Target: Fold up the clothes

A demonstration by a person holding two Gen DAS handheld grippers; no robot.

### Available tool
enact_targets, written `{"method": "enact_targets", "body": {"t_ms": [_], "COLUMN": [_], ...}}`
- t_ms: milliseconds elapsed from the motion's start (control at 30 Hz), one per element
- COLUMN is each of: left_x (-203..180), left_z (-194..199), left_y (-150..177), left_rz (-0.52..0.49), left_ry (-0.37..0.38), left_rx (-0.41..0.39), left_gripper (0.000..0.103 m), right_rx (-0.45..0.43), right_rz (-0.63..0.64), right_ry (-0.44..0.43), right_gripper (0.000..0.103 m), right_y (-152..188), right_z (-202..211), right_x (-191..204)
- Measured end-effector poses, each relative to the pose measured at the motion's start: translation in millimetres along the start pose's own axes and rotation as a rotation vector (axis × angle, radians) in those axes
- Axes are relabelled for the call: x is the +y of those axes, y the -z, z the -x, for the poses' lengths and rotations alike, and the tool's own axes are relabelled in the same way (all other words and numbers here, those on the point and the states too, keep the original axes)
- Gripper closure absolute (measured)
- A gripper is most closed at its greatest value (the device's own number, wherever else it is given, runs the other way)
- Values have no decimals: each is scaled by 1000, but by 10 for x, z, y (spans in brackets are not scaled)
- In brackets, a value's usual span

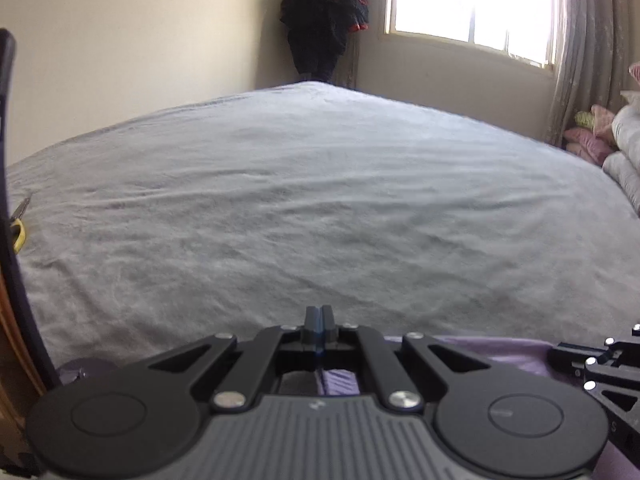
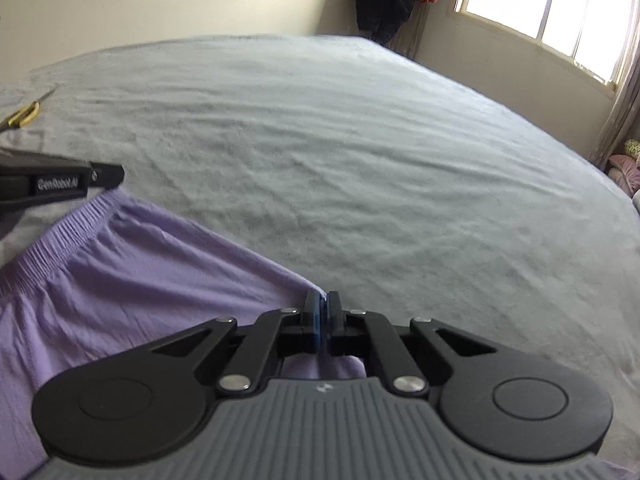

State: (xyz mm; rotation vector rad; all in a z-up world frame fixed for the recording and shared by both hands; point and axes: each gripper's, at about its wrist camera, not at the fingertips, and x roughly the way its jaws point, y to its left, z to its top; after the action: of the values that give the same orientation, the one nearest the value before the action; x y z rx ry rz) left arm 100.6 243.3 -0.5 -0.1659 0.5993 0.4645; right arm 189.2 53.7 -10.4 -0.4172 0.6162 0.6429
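Both of my tools are clenched on the lilac shorts [image 2: 120,272]: right hand-held gripper [image 2: 322,312] pinching a side edge, left hand-held gripper [image 1: 319,322] near the elastic waistband. Ahead of them the grey bed [image 2: 360,152] spreads bare. Shorts hang stretched between the grips, unfolded, so I judge the folding remains.

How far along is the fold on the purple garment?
No finished fold shows. Both hand-held grippers, left and right, are shut on the lavender garment, its elastic waistband stretched between them over the grey bedspread. Laying it flat and every fold remain.
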Motion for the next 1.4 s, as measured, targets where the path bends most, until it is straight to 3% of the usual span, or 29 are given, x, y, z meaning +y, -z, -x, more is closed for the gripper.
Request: {"method": "enact_targets", "body": {"t_ms": [133,167,200,233,400,500,700,833,967,1200,1333,1400], "left_x": [-68,-79,-96,-115,-211,-385,-1029,-1591,-2255,-3377,-3752,-3875], "left_z": [-37,-22,23,76,343,548,801,806,777,715,658,631], "left_y": [51,42,22,-1,-119,-151,-38,43,128,279,441,509], "left_rz": [-62,-73,-75,-76,-77,-110,-266,-348,-430,-640,-740,-784], "left_ry": [-7,-2,2,7,28,82,286,400,503,608,635,630], "left_rx": [-7,-11,-21,-34,-100,-138,-113,-39,53,58,81,102], "left_gripper": [99,97,88,72,57,47,42,40,38,38,40,47], "right_rx": [-7,-6,-5,-4,-1,11,27,51,129,129,147,140], "right_rz": [-36,-44,-52,-60,-174,-252,-354,-379,-388,-483,-441,-427], "right_ry": [-1,4,12,21,84,143,328,488,630,602,591,586], "right_gripper": [86,74,66,59,59,59,59,59,59,59,59,59], "right_y": [30,31,37,42,228,481,1082,1469,1808,2114,2193,2221], "right_z": [4,41,88,134,447,693,1251,1593,1750,1811,1724,1706], "right_x": [-37,-80,-132,-185,-685,-1110,-1995,-2485,-2872,-3265,-3285,-3295]}}
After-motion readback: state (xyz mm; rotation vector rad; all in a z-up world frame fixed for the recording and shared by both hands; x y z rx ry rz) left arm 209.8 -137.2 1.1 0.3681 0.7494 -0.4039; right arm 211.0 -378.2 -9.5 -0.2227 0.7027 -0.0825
